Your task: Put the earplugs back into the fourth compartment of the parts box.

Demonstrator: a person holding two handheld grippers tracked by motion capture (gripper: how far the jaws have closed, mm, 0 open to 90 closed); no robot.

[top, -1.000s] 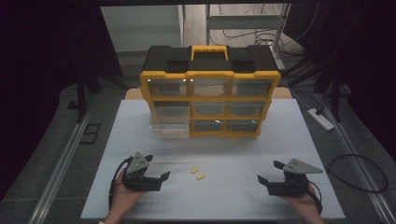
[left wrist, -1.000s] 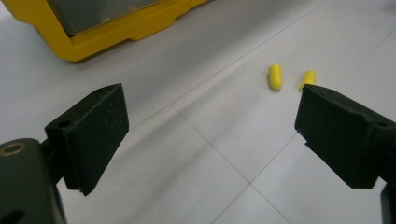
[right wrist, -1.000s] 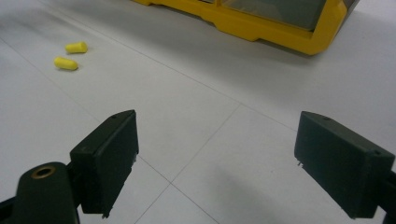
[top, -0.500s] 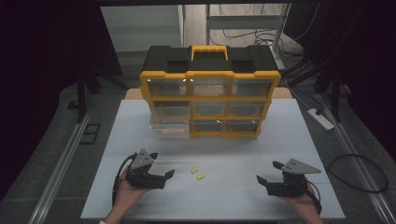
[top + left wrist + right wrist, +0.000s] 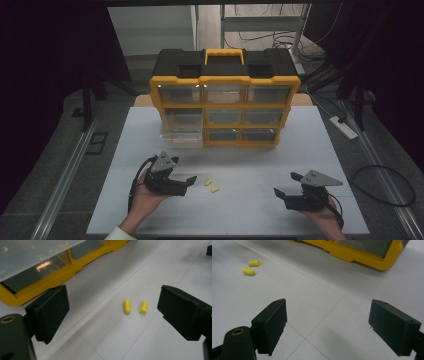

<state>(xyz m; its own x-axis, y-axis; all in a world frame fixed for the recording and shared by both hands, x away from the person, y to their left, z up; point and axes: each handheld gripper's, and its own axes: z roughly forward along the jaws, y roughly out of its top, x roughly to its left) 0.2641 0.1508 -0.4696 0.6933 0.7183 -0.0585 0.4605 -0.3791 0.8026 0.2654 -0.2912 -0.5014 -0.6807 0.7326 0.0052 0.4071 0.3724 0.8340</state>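
Earplugs (image 5: 135,307) just ahead of left gripper (image 5: 186,183), jaws wide, empty.

Right tool (image 5: 328,326) sat w/ jaws wide apart, nothing btwn them, low over the white bench (image 5: 317,297). Two yellow earplugs (image 5: 251,267) lay far upper left, close together but apart, well away from the jaws. Yellow base of the drawer organizer (image 5: 362,257) ran across the top right.
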